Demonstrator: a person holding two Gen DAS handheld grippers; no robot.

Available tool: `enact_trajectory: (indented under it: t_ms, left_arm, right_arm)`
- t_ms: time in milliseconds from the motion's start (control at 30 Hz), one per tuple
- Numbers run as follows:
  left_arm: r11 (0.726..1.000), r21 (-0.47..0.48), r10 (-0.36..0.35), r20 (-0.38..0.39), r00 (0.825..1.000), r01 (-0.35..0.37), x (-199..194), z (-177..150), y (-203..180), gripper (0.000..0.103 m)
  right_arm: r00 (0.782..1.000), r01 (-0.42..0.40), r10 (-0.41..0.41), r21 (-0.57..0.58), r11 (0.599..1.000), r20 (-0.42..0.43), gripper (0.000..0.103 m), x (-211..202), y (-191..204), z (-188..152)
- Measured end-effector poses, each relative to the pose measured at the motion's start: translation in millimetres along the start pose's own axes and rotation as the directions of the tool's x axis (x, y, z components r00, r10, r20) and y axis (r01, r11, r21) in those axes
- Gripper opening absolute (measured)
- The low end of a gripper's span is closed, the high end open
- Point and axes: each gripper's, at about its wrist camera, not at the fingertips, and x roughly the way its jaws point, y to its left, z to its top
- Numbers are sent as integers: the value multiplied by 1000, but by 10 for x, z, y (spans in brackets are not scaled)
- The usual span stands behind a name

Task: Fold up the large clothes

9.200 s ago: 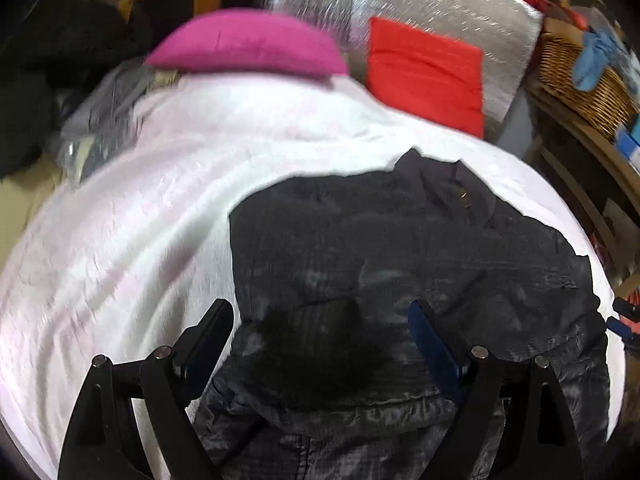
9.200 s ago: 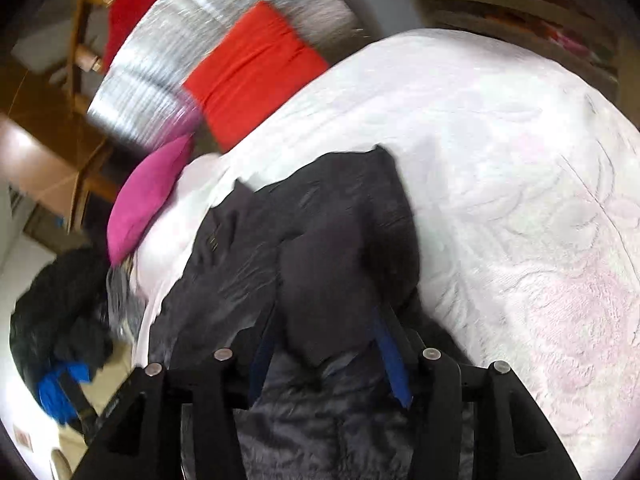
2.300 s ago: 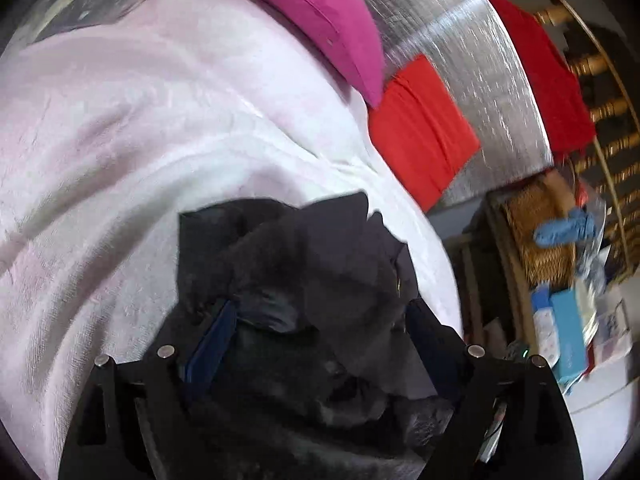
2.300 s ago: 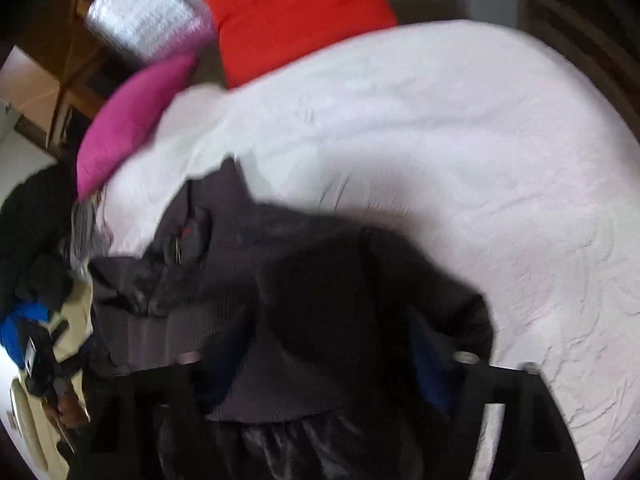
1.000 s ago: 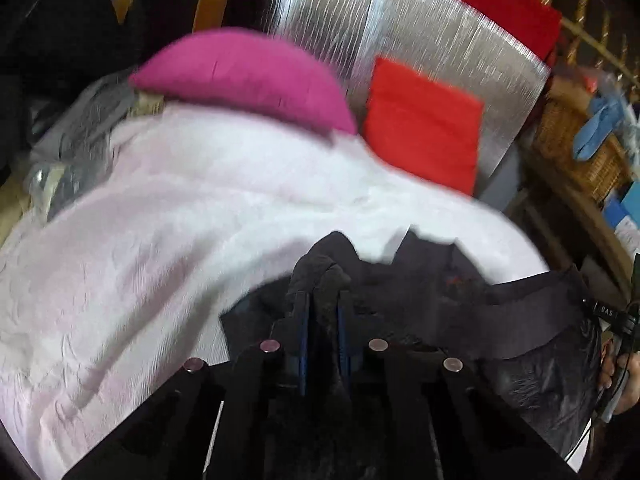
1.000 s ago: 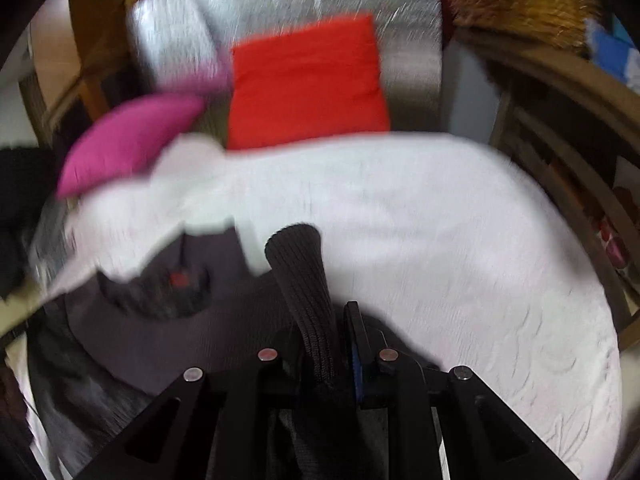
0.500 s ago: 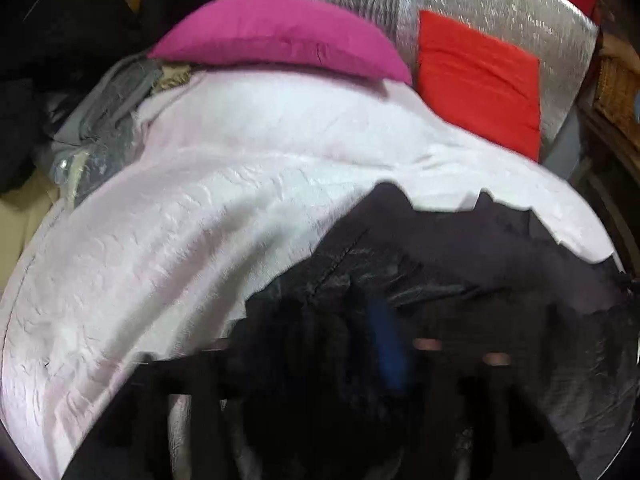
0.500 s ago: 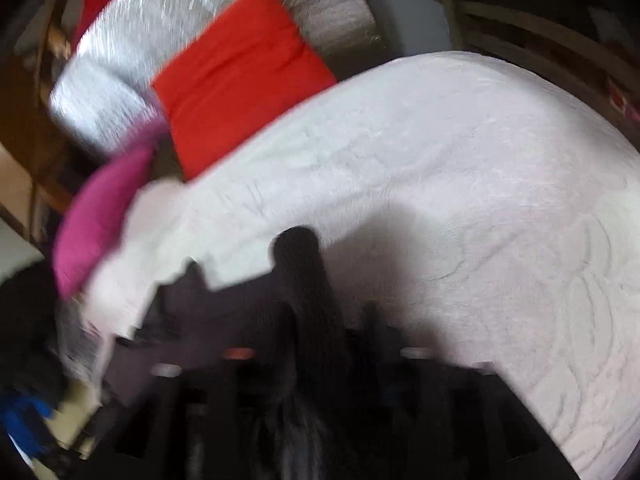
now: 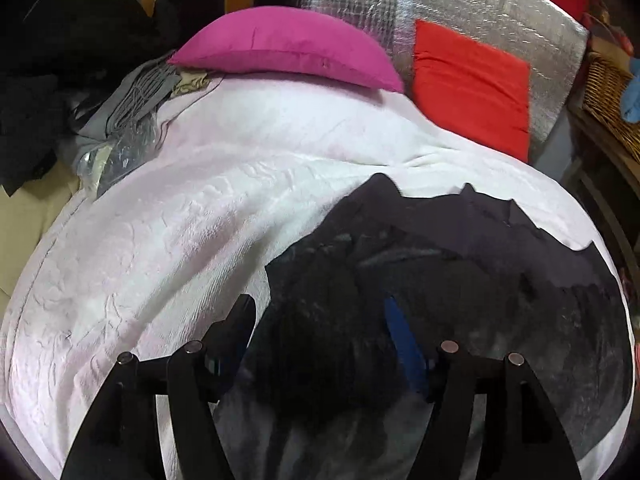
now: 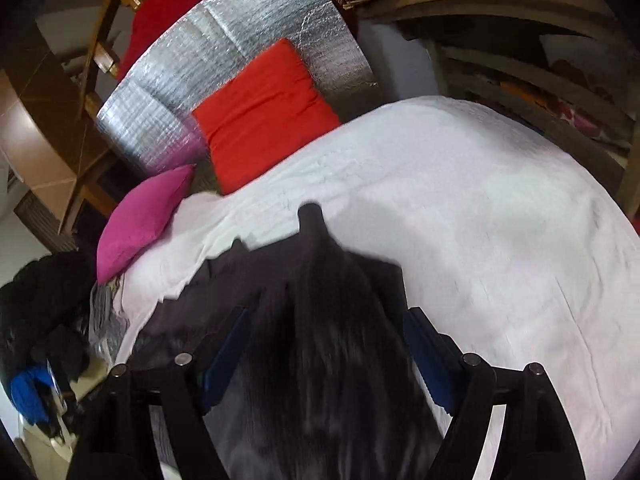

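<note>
A large dark jacket (image 9: 480, 264) lies crumpled on the white bedspread (image 9: 180, 240), its collar edge toward the pillows. My left gripper (image 9: 316, 308) stands open just over the jacket's left part, with dark fabric lying loose under and between its fingers. In the right wrist view a dark ribbed sleeve (image 10: 332, 280) of the jacket runs away from me between the blue pads of my right gripper (image 10: 326, 316). That gripper is open too, its pads clear of the cloth. The sleeve looks blurred.
A pink pillow (image 9: 288, 44) and a red cushion (image 9: 468, 84) lean on a silver foil panel (image 9: 360, 8) at the bed's head. Dark clothes (image 9: 48, 60) are heaped at the left. A wicker basket (image 9: 608, 92) and a wooden frame (image 10: 540, 92) border the right side.
A second ago both grippers were shut on folds of the jacket. Both have opened and the cloth has dropped onto the bed. The right gripper has swung sideways and rolled.
</note>
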Motion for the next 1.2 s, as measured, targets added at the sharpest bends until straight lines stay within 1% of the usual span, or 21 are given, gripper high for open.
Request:
enact_trajectory:
  t_ms: [167,200,267,333,367,433,467,500,600,633,733,800,833,933,1000,1033,1067,1133,1200]
  left_arm:
    - [1000,22,-7,26,1000,7,-221,-111,-53,68]
    - [1000,24,-14,32,999,13,-281,-140,-66,68]
    - [999,32,-30,51,998,28,-392,-179,-90,68]
    - [999,46,-31,71,997,28,-504,-230,-122,69]
    - [999,46,-32,80,996,29,-547,-256,-130,70]
    - [999,31,-36,95,995,33,-612,-308,-137,73]
    - [999,23,-41,94,995,39,-625,-336,-147,74]
    - [999,18,-48,90,995,47,-621,-356,-161,74]
    - [999,32,-39,73,997,36,-541,-374,-218,74]
    - [999,42,-22,67,998,20,-500,-384,-240,74]
    - [996,69,46,33,998,-48,-306,-388,-271,74]
    - [995,70,71,4,997,-71,-198,-393,-256,74]
    - [995,63,75,-12,997,-74,-140,-389,-235,74]
    - [993,72,97,-17,995,-96,-55,-382,-213,74]
    - [990,85,119,-21,993,-116,-3,-383,-215,74]
    - [989,87,122,-23,992,-119,17,-382,-217,74]
    - [988,90,128,-27,991,-125,58,-376,-214,75]
    - [987,91,138,-27,990,-135,125,-352,-209,76]
    - [986,89,144,-32,989,-141,182,-338,-215,77]
  right_arm:
    - [999,-53,53,48,997,-5,81,-196,-81,-283]
    - [999,-54,54,50,997,-2,81,-212,-76,-318]
    - [999,-40,40,39,998,8,77,-241,-57,-381]
    - [1000,-24,23,39,999,11,67,-248,-50,-431]
    - [1000,-26,26,45,999,11,65,-233,-51,-437]
    - [1000,-14,13,24,1000,9,45,-178,-6,-450]
    - [1000,19,-18,-11,1000,16,40,-141,57,-455]
    - [999,32,-32,-29,999,21,38,-114,96,-456]
    - [1000,14,-14,-48,999,3,38,27,213,-450]
    - [1000,13,-14,-55,998,-6,38,73,252,-450]
    - [998,58,-61,-112,992,-22,38,260,405,-443]
    - [998,52,-57,-110,993,-38,38,373,418,-398]
    - [998,54,-59,-110,992,-39,38,416,414,-373]
    - [996,72,-78,-115,991,-45,39,552,380,-259]
    - [992,78,-89,-117,990,-85,39,699,346,-188]
    - [990,99,-110,-116,988,-94,39,773,318,-156]
    - [986,136,-145,-107,985,-80,39,857,258,-119]
    - [981,160,-170,-106,981,-94,39,999,159,-76]
    - [980,151,-158,-69,986,-118,39,1126,36,-33]
